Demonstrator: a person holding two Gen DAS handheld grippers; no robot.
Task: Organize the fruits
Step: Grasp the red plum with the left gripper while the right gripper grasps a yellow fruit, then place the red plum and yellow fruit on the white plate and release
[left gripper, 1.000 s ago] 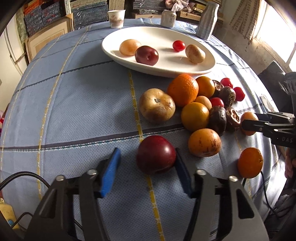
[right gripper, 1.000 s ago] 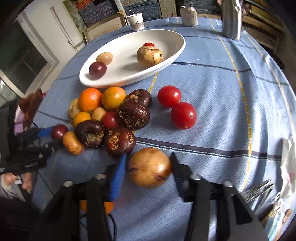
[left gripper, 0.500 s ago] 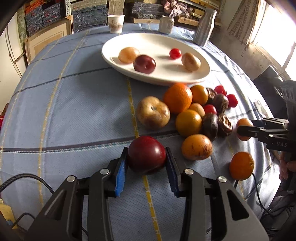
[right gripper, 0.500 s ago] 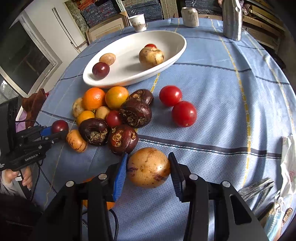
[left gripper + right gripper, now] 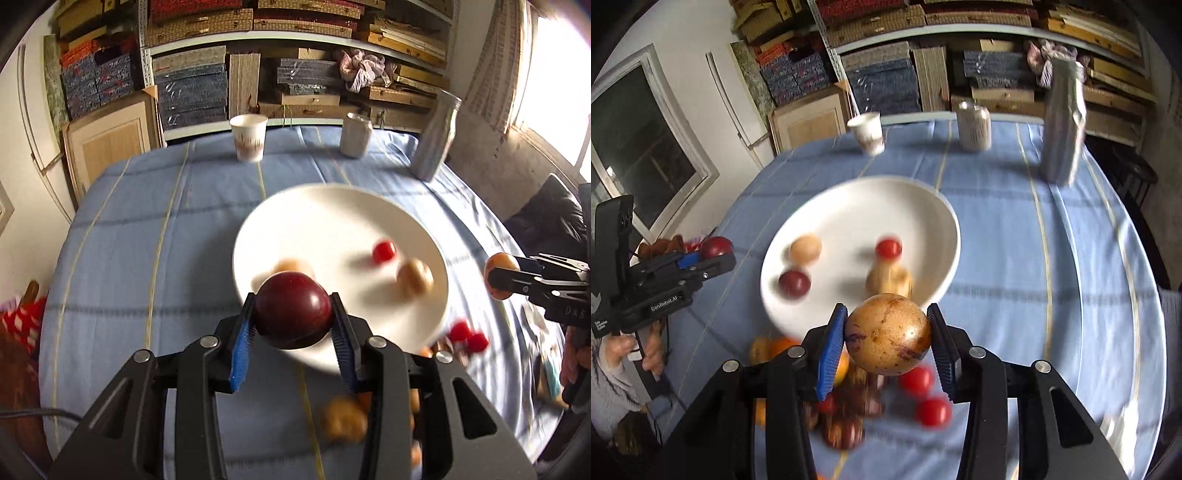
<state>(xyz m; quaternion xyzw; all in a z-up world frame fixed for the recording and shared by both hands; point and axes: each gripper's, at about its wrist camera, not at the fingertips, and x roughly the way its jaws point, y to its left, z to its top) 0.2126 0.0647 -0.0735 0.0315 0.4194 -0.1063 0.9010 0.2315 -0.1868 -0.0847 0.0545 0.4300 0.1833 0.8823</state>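
Two fruits have left the counter (image 5: 122, 236): the left tongs (image 5: 293, 328), released a second ago, now grasp the dark plum (image 5: 292, 309) mid-frame over the white plate (image 5: 332, 214); the right tongs (image 5: 888, 341) stay clenched on the speckled tan fruit (image 5: 888, 334), lifted mid-frame.

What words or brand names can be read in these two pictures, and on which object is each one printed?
"GenRobot.AI": white print on the side of the left gripper, seen from the right wrist.
"DAS": cut off, on the body of the right gripper, seen from the left wrist.
Small white print at the left gripper's rear end: too small to read.
Marks on the paper cup: blurred, unreadable.
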